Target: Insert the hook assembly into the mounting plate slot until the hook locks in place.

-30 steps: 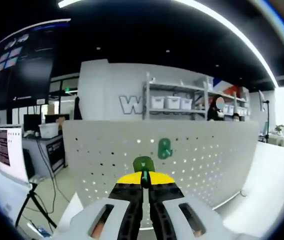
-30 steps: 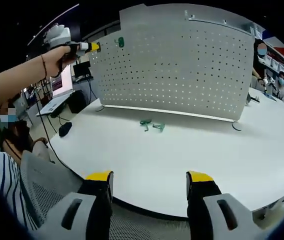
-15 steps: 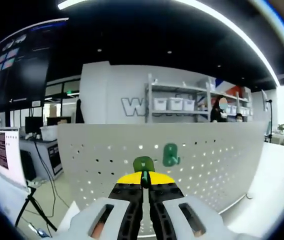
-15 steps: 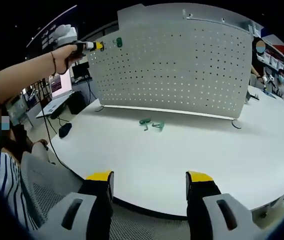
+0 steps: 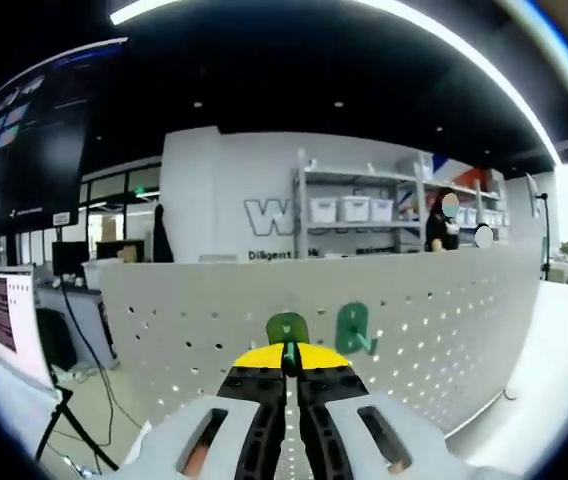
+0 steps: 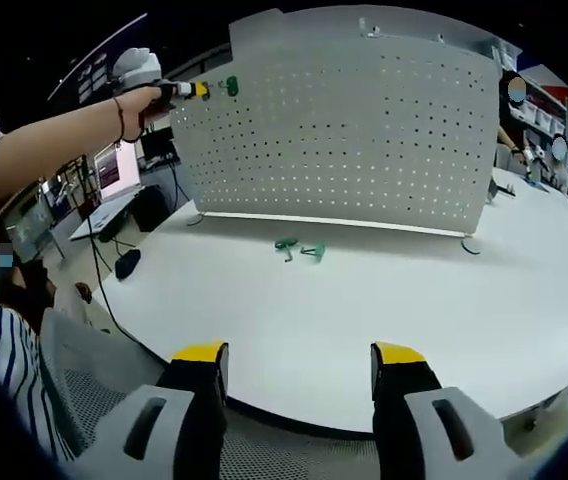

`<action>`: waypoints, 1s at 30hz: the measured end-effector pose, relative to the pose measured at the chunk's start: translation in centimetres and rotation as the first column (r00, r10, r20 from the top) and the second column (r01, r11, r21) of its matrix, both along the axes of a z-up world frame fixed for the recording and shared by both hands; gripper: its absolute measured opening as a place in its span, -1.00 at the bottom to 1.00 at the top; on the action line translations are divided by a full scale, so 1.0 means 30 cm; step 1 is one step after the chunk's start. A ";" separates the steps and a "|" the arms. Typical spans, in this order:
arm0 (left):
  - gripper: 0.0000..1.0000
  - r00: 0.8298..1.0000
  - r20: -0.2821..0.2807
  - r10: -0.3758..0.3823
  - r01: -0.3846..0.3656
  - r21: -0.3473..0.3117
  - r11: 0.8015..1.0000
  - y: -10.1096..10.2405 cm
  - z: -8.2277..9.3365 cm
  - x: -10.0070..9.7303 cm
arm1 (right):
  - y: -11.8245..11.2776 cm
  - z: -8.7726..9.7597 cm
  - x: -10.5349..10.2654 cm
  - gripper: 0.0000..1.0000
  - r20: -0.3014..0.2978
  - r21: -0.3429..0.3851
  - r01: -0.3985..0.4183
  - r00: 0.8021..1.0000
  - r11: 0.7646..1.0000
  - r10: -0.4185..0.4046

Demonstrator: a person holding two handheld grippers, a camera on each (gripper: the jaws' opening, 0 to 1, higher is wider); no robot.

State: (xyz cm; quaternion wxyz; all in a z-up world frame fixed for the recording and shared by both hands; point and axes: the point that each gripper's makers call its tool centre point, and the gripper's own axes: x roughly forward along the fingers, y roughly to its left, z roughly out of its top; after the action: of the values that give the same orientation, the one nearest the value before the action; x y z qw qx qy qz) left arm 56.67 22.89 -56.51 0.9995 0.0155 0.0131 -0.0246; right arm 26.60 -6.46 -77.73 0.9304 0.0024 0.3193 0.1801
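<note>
My left gripper (image 5: 286,352) is shut on a green hook (image 5: 286,327) that sticks up between its yellow tips. It is held up near the top of the white perforated mounting plate (image 5: 434,330). A second green hook (image 5: 352,328) hangs on the plate just to the right of the held one. In the right gripper view, a person's arm holds the left gripper (image 6: 196,90) at the top left corner of the plate (image 6: 364,130), beside the hanging hook (image 6: 229,86). My right gripper (image 6: 299,362) is open and holds nothing, low over the near edge of the table.
Two loose green hooks (image 6: 286,245) (image 6: 313,251) lie on the white round table (image 6: 384,330) in front of the plate. A laptop (image 6: 112,190) sits at the far left. A seated person in a striped sleeve (image 6: 4,330) is at the left edge. Shelves (image 5: 354,210) stand behind the plate.
The left gripper with its hook has moved closer to the plate's top left corner, so the hanging hook now looks larger and nearer. The right gripper has hardly moved.
</note>
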 end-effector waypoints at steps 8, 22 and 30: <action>-0.97 0.999 0.024 0.025 -0.026 0.036 0.999 0.002 0.003 0.020 | -0.008 -0.008 0.005 0.09 -0.009 0.004 0.010 1.000 1.000 -0.010; -0.97 0.999 0.038 0.036 -0.039 0.080 0.996 0.003 0.010 0.036 | -0.010 -0.011 0.009 0.07 -0.014 0.008 0.014 1.000 1.000 -0.014; -0.97 1.000 0.018 0.026 -0.027 0.073 0.997 -0.005 -0.006 0.046 | -0.006 -0.011 0.008 0.07 -0.016 0.009 0.013 1.000 1.000 -0.013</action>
State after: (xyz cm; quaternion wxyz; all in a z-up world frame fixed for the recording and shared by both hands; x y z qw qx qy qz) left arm 58.05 22.74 -56.69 0.9986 0.0520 0.0056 -0.0107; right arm 26.85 -6.65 -78.06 0.9289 0.0103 0.3259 0.1758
